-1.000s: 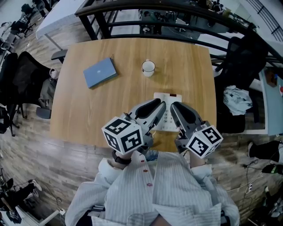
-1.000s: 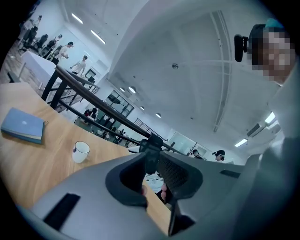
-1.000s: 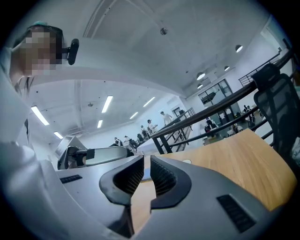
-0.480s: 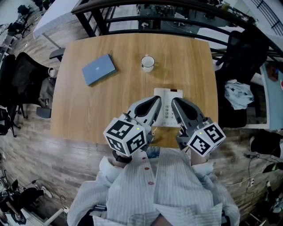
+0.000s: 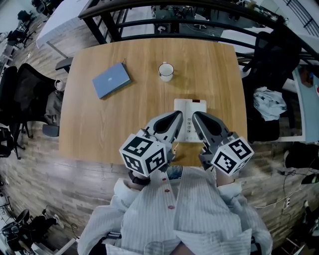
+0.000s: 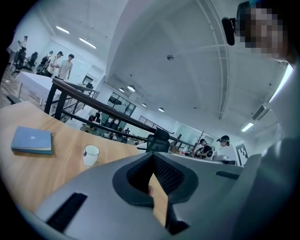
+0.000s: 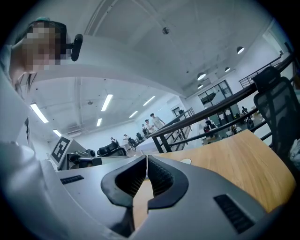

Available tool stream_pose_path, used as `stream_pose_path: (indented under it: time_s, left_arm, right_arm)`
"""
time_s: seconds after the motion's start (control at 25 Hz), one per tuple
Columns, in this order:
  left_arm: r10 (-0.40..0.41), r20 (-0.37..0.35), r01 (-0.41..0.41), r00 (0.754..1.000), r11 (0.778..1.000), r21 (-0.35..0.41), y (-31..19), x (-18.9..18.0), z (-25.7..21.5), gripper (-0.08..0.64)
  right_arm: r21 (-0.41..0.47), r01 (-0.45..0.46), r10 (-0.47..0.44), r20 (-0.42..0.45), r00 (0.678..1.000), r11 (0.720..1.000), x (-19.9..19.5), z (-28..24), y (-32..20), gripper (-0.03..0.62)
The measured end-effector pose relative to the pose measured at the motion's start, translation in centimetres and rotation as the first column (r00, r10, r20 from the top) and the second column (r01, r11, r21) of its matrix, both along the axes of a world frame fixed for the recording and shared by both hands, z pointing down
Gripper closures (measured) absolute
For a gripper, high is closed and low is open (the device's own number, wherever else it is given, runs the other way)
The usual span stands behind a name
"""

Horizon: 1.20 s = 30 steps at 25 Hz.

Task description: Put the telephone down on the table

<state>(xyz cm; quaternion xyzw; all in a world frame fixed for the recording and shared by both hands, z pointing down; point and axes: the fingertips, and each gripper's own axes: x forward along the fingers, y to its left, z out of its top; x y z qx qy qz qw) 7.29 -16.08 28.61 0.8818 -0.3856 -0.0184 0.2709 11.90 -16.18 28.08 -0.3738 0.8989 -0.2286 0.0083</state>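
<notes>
A white desk telephone point(image 5: 189, 108) lies flat on the wooden table point(image 5: 129, 114), near its front right. Both grippers hover over the phone's near half and hide its sides. My left gripper point(image 5: 178, 116) points at the phone's left edge, and in the left gripper view point(image 6: 153, 158) its jaws meet with nothing between them. My right gripper point(image 5: 195, 116) points at the phone's right edge. Its jaws are also shut and empty in the right gripper view point(image 7: 146, 160). Neither gripper holds the phone.
A white mug point(image 5: 166, 71) stands behind the phone and a blue book point(image 5: 111, 79) lies at the back left. Black chairs stand at the left point(image 5: 27, 94) and right point(image 5: 271, 64). A dark railing point(image 5: 164, 10) runs behind the table.
Both grippers stay over the phone in nearly the same place. The head view has shifted slightly, and the phone has not moved on the table.
</notes>
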Motion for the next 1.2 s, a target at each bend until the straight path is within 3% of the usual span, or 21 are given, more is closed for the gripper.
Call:
stream_pose_path:
  time_s: [1.2]
  left_arm:
    - [0.021, 0.016, -0.021, 1.0, 0.999, -0.041, 1.6, -1.7, 1.7, 0.552]
  right_arm:
    - [-0.025, -0.064, 0.064, -0.007, 0.998, 0.998, -1.5, 1.5, 1.7, 0.557]
